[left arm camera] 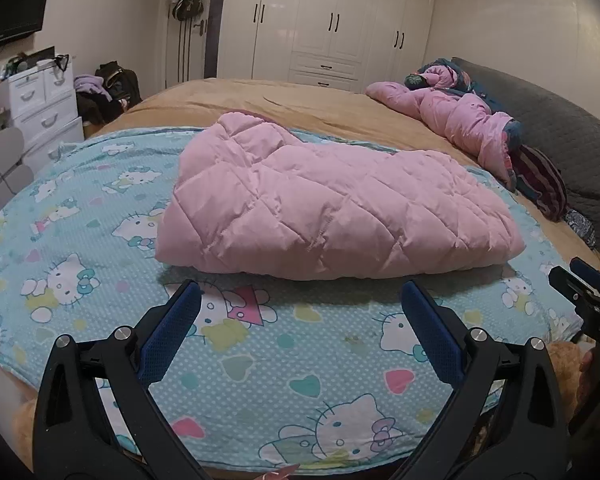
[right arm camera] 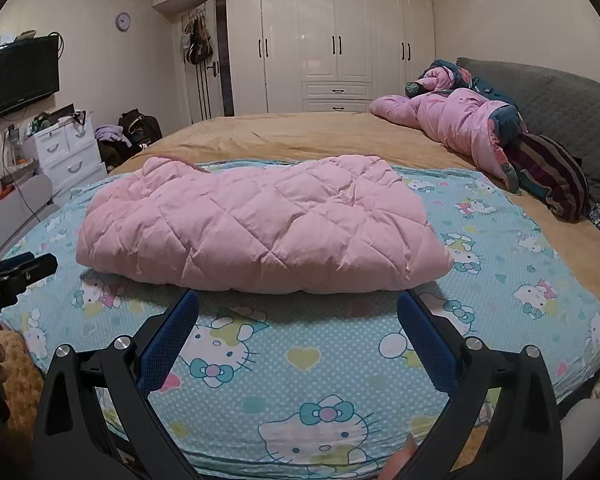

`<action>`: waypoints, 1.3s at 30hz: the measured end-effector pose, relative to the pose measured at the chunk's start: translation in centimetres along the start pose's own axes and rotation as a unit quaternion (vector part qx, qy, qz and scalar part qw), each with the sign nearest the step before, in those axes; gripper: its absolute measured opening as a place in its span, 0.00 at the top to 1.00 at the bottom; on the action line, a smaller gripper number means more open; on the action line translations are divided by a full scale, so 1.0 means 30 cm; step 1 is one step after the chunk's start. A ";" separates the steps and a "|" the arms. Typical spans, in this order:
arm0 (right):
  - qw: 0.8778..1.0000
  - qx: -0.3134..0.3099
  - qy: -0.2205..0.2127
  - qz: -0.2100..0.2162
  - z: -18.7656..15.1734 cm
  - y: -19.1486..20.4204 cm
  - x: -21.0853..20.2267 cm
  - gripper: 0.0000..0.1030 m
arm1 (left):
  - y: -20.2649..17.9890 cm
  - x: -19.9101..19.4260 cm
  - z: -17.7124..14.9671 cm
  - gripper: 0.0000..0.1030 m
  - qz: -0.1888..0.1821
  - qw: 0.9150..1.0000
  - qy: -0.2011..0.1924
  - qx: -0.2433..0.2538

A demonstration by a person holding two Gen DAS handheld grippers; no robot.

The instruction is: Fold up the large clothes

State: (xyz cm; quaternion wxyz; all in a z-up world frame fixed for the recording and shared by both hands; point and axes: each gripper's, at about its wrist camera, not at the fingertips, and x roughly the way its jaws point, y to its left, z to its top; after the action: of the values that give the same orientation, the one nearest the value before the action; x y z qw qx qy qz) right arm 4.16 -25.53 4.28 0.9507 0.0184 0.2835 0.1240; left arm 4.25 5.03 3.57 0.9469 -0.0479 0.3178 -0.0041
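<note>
A pink quilted down garment point(left arm camera: 324, 208) lies folded into a thick bundle on a light-blue cartoon-cat sheet point(left arm camera: 260, 368); it also shows in the right wrist view point(right arm camera: 256, 224) on the same sheet point(right arm camera: 300, 360). My left gripper point(left arm camera: 300, 292) is open and empty, hovering just in front of the bundle's near edge. My right gripper point(right arm camera: 298, 300) is open and empty, also just short of the near edge. The right gripper shows at the right edge of the left wrist view point(left arm camera: 584, 288); the left gripper shows at the left edge of the right wrist view point(right arm camera: 16, 268).
A tan bedspread point(left arm camera: 300, 100) covers the bed beyond the sheet. A crumpled pink duvet point(left arm camera: 452, 116) and a grey headboard point(left arm camera: 560, 128) lie at the right. White wardrobes point(right arm camera: 332, 40), a white drawer unit point(right arm camera: 68, 152) and a wall TV point(right arm camera: 16, 76) stand behind and left.
</note>
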 end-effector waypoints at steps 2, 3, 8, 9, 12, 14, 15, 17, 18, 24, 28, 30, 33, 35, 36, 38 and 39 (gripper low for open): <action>1.000 -0.002 0.001 0.001 0.001 0.002 -0.001 0.04 | -0.001 0.001 0.001 0.09 -0.002 1.000 0.001 -0.002; 1.000 -0.002 0.001 0.002 0.000 0.003 -0.001 0.04 | -0.002 0.002 0.001 0.09 -0.002 1.000 0.003 -0.003; 1.000 -0.003 0.001 0.006 -0.002 0.008 -0.005 0.04 | -0.005 0.005 0.001 0.09 0.004 1.000 0.006 0.000; 1.000 -0.003 0.001 0.006 -0.002 0.008 -0.006 0.04 | -0.005 0.006 0.001 0.09 0.005 1.000 0.007 0.001; 1.000 -0.002 0.000 0.007 -0.001 0.009 -0.006 0.04 | -0.003 0.003 0.002 0.09 0.008 1.000 0.005 0.001; 1.000 -0.003 0.000 0.007 -0.001 0.010 -0.006 0.04 | 0.000 0.001 0.003 0.09 0.009 1.000 0.004 0.000; 1.000 -0.003 0.000 0.007 -0.001 0.010 -0.006 0.04 | 0.000 0.001 0.003 0.09 0.010 1.000 0.004 0.001; 1.000 -0.002 0.001 0.006 -0.001 0.011 -0.006 0.04 | 0.000 0.002 0.003 0.09 0.011 1.000 0.005 0.001; 1.000 -0.002 0.002 0.007 0.000 0.011 -0.006 0.04 | 0.000 0.001 0.004 0.09 0.012 1.000 0.006 0.001; 1.000 0.000 0.002 0.009 0.003 0.013 -0.009 0.04 | 0.001 -0.003 0.007 0.09 0.015 1.000 0.003 0.001; 1.000 0.000 0.002 0.009 0.006 0.012 -0.009 0.04 | 0.001 -0.003 0.007 0.09 0.016 1.000 0.004 0.002; 1.000 -0.002 0.005 0.007 0.008 0.011 -0.009 0.04 | 0.000 -0.003 0.007 0.09 0.017 1.000 0.005 0.002; 1.000 -0.002 0.003 0.007 0.012 0.010 -0.011 0.04 | 0.002 -0.002 0.008 0.09 0.019 1.000 0.007 0.006; 1.000 -0.002 0.003 0.007 0.016 0.008 -0.011 0.04 | 0.003 -0.001 0.008 0.09 0.018 1.000 0.008 0.005; 1.000 -0.001 0.003 0.007 0.015 0.008 -0.011 0.04 | 0.002 -0.002 0.008 0.09 0.017 1.000 0.007 0.006; 1.000 -0.002 0.003 0.005 0.018 0.008 -0.013 0.04 | 0.001 -0.001 0.009 0.09 0.019 1.000 0.007 0.007; 1.000 -0.002 0.002 0.005 0.019 0.007 -0.014 0.04 | 0.001 -0.002 0.009 0.09 0.019 1.000 0.007 0.006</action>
State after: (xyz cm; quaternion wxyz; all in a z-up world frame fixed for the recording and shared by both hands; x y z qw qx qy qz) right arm 4.09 -25.41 5.00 0.9496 0.0173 0.2849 0.1295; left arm 4.35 5.09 3.81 0.9449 -0.0359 0.3252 0.0117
